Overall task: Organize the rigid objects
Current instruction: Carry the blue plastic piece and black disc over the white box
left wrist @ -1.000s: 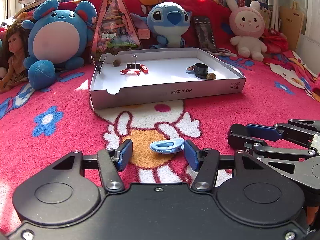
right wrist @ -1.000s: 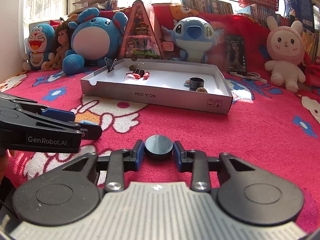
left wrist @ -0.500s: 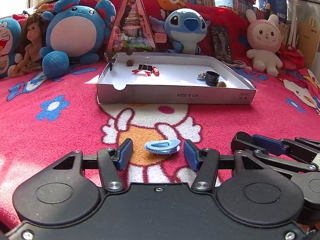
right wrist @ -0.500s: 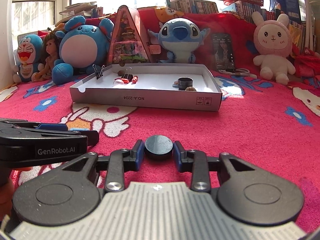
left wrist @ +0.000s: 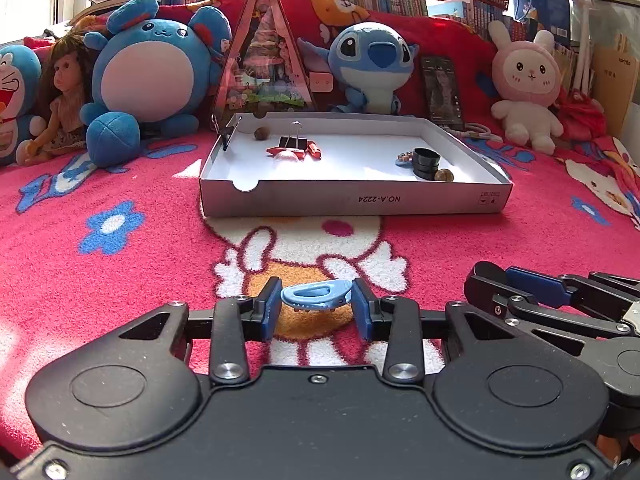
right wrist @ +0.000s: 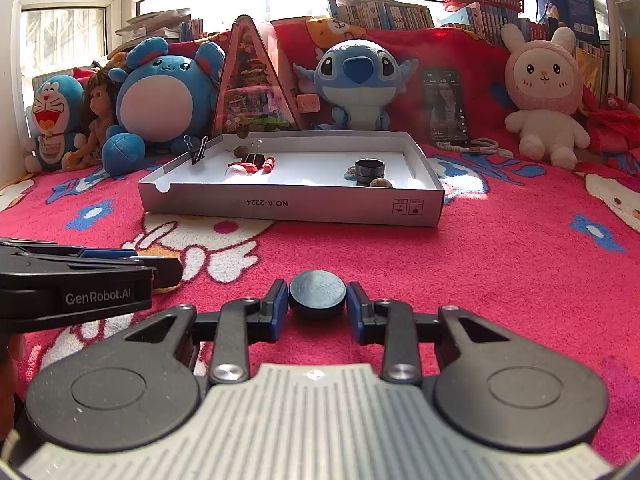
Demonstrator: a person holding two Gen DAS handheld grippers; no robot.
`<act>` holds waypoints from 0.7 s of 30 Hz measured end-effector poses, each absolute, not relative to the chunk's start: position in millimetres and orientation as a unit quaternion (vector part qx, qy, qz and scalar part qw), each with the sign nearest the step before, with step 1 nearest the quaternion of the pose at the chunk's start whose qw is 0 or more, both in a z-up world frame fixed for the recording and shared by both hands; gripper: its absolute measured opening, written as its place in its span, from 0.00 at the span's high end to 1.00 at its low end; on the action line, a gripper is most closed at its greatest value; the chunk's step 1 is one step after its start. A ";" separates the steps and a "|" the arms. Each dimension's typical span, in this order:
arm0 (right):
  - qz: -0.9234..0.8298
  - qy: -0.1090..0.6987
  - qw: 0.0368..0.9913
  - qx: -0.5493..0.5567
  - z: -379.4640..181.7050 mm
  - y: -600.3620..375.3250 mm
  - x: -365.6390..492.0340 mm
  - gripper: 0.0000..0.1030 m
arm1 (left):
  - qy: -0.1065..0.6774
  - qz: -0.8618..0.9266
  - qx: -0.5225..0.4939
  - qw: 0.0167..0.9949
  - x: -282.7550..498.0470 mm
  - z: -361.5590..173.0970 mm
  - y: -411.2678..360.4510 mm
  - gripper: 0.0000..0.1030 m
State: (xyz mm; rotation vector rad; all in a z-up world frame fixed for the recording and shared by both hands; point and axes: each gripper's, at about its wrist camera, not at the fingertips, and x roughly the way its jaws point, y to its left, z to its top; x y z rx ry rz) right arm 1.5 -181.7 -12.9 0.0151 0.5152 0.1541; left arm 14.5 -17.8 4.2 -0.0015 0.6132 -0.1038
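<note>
Blue plastic hair clip (left wrist: 316, 294) sits between the closing left tool (left wrist: 316, 308), in front of the white cardboard tray (left wrist: 352, 200). It is curved, so it could slip out. The right tool (right wrist: 318, 306) pinches a round black cap (right wrist: 317, 294).

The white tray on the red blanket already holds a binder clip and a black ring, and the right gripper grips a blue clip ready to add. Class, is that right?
One detail is wrong. The right gripper grips a black round cap, as the right wrist view shows. The blue clip sits between the left gripper's closing jaws. The white tray does hold a binder clip and black ring.
</note>
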 end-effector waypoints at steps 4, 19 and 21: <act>0.074 0.250 0.965 0.007 -9.5 -182.4 4.5 0.63 | 0.298 -0.053 0.005 0.953 17.5 9.1 -16.8 0.65; 0.061 0.234 0.970 0.008 8.8 -186.2 25.4 0.63 | 0.297 -0.059 0.011 0.953 42.4 25.7 -9.9 0.65; 0.059 0.233 0.971 0.011 11.2 -187.6 29.3 0.63 | 0.298 -0.060 0.010 0.953 48.1 28.7 -7.9 0.65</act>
